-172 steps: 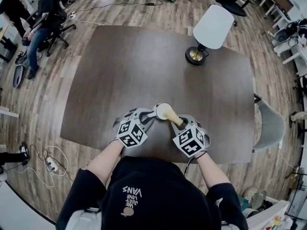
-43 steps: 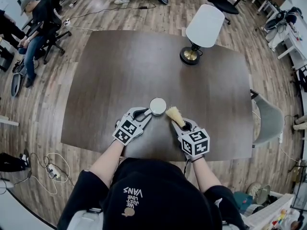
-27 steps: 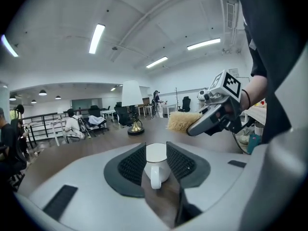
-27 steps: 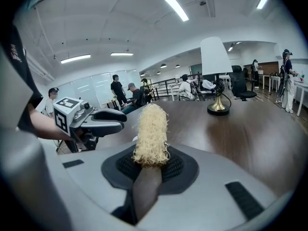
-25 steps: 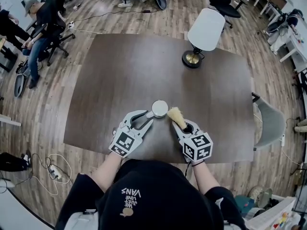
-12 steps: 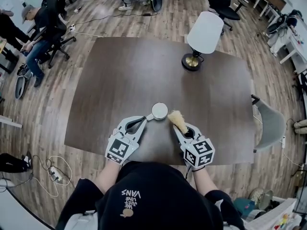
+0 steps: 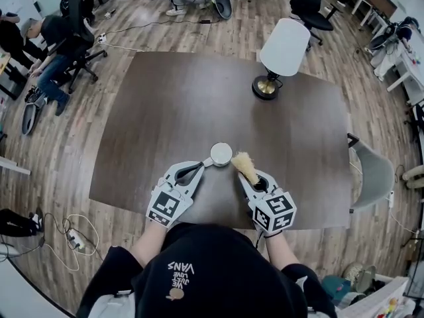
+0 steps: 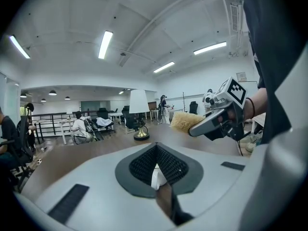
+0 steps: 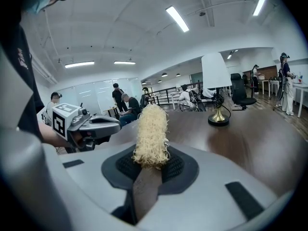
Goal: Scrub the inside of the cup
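The cup (image 7: 220, 154) stands upright on the table (image 7: 165, 98), close to its near edge and about at the middle of it. The left gripper (image 7: 201, 165) is closed on a thin white part at the side of the cup. The right gripper (image 7: 249, 179) grips the wooden handle of a brush (image 7: 244, 163); its pale bristles are just beside the cup, outside it.

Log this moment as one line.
left gripper shut on cup handle | right gripper shut on brush | brush outside cup
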Action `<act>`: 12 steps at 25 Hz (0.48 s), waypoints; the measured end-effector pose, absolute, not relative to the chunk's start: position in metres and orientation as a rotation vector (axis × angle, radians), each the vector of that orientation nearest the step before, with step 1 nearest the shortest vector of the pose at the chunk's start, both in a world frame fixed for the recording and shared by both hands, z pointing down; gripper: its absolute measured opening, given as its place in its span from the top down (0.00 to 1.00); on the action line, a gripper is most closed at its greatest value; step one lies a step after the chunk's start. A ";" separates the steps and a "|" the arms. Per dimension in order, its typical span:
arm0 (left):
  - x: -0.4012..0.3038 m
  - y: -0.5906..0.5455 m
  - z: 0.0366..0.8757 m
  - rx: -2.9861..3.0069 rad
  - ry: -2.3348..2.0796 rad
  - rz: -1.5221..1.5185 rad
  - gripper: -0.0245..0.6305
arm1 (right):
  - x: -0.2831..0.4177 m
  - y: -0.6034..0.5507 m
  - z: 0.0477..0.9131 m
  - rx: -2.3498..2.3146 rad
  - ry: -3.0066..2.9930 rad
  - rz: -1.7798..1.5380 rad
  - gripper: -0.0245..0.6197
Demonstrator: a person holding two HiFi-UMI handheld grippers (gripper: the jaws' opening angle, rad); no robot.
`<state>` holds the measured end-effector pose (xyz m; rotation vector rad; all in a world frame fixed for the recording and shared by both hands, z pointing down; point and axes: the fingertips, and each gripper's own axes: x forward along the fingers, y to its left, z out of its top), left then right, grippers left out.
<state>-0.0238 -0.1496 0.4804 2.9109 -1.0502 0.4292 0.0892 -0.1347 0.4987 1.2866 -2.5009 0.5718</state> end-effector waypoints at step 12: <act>-0.024 -0.146 0.477 2.908 -1.053 0.420 0.95 | 0.087 -0.136 0.499 1.293 -2.483 0.567 0.85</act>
